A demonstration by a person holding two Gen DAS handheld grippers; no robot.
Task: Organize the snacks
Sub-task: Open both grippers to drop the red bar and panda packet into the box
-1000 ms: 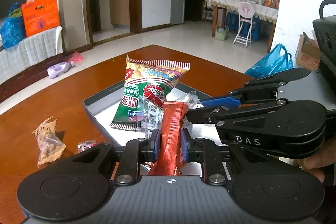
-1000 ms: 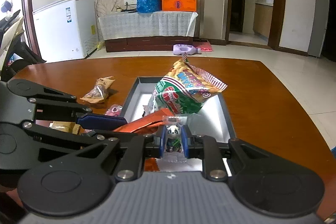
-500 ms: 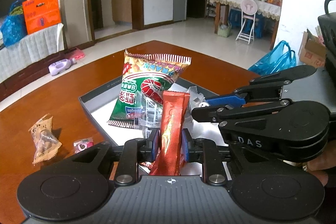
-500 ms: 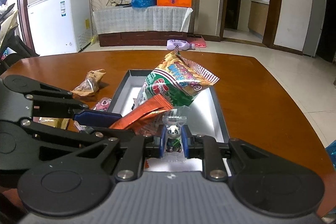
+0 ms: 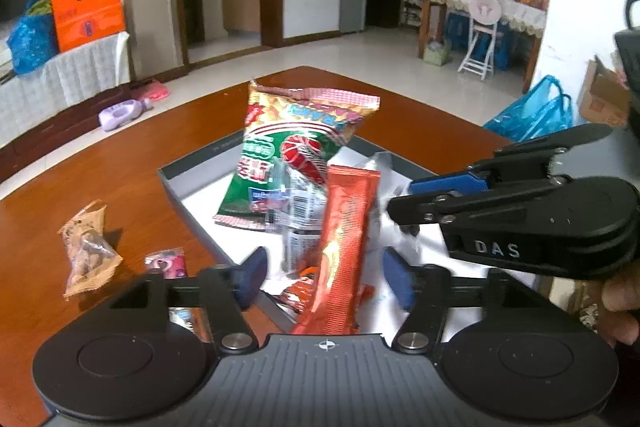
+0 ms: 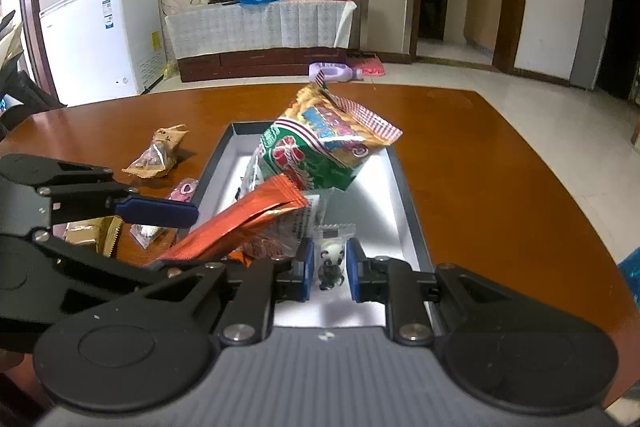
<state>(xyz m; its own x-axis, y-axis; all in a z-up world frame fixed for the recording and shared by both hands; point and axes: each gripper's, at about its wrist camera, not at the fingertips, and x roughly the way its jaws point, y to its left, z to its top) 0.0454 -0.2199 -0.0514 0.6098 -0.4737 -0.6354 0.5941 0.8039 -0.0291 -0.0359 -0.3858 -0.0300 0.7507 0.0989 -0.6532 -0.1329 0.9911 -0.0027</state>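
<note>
Snacks going into the grey tray (image 5: 188, 187)

The left claw (image 5: 324, 277) has just opened around the long orange-red packet (image 5: 344, 251). The right claw (image 6: 327, 269) pinches a small clear panda sweet packet (image 6: 332, 259).

We see a grey box (image 6: 404, 187) on the brown worktop (image 6: 480, 155). A big green and yellow snack bag (image 5: 296, 155) leans up inside it. A long orange packet (image 5: 344, 251) stands tilted in the box. A tiny clear panda sweet (image 6: 331, 259) sits near the front. A brown nut packet (image 5: 86, 251) and a small pink sweet (image 5: 166, 263) lie on the worktop beside the box.
</note>
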